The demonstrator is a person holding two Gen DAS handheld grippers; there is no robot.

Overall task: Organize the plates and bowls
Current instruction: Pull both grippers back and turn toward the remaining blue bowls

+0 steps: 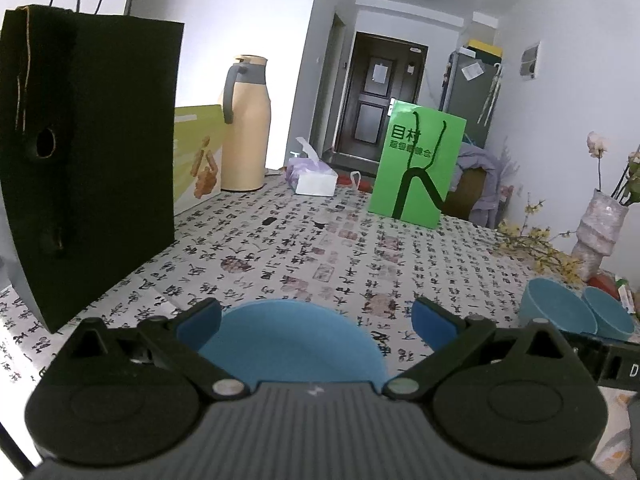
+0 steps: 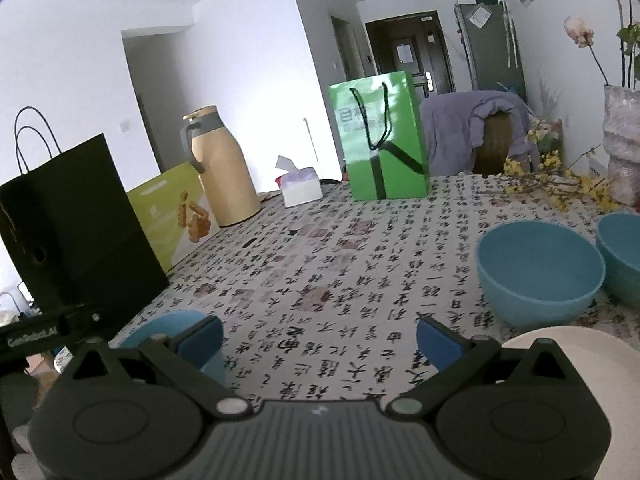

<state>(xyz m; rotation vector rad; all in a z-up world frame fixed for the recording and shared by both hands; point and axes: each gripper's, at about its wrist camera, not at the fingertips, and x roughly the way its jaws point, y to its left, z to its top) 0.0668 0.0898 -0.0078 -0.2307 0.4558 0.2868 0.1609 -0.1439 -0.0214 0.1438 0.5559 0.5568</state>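
Note:
In the left wrist view a blue plate (image 1: pixel 292 340) lies on the patterned tablecloth (image 1: pixel 320 248), just below and between the fingers of my left gripper (image 1: pixel 318 318), which is open and apart from it. Two blue bowls (image 1: pixel 554 310) (image 1: pixel 610 314) stand at the right. In the right wrist view my right gripper (image 2: pixel 320 340) is open over bare tablecloth (image 2: pixel 340 264). The blue plate (image 2: pixel 160 330) peeks out behind its left finger. A blue bowl (image 2: pixel 540 268) and a second one (image 2: pixel 622 256) stand to its right, a cream plate (image 2: pixel 568 344) nearer.
A black paper bag (image 1: pixel 88 152) stands at the left, with a yellow-green box (image 1: pixel 198 156), a beige thermos (image 1: pixel 244 124), a tissue box (image 1: pixel 314 180) and a green bag (image 1: pixel 416 168) further back. A vase with yellow flowers (image 1: pixel 596 232) is at the right.

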